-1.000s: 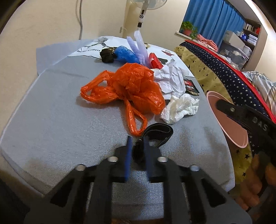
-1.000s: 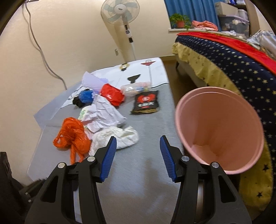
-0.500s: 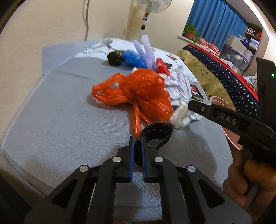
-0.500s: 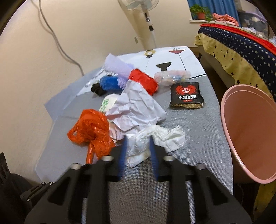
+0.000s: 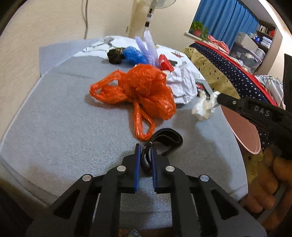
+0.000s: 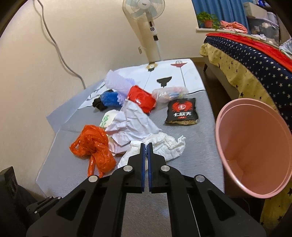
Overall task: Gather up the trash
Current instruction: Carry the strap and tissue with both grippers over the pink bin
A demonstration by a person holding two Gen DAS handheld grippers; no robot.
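Observation:
Trash lies on a grey mat (image 5: 54, 127). My left gripper (image 5: 145, 147) is shut on a black strap loop (image 5: 167, 139) lying near the mat's front. My right gripper (image 6: 145, 145) is shut on a white crumpled tissue (image 6: 164, 144), which hangs lifted off the mat in the left wrist view (image 5: 205, 107). An orange plastic bag (image 5: 144, 91) lies mid-mat, also seen in the right wrist view (image 6: 93, 145). A pink bin (image 6: 253, 155) stands at the mat's right edge.
Behind lie crumpled white paper (image 6: 131, 124), a red packet (image 6: 141, 98), a black snack packet (image 6: 182, 112), a clear bag (image 6: 169, 92), blue plastic (image 6: 109, 96) and a lilac bag (image 6: 116, 83). A fan (image 6: 146, 11) stands behind, a bed (image 6: 255, 60) to the right.
My right gripper moved from beside the bin to the white tissue, closed on it and lifted it. My left gripper stayed shut on the black strap.

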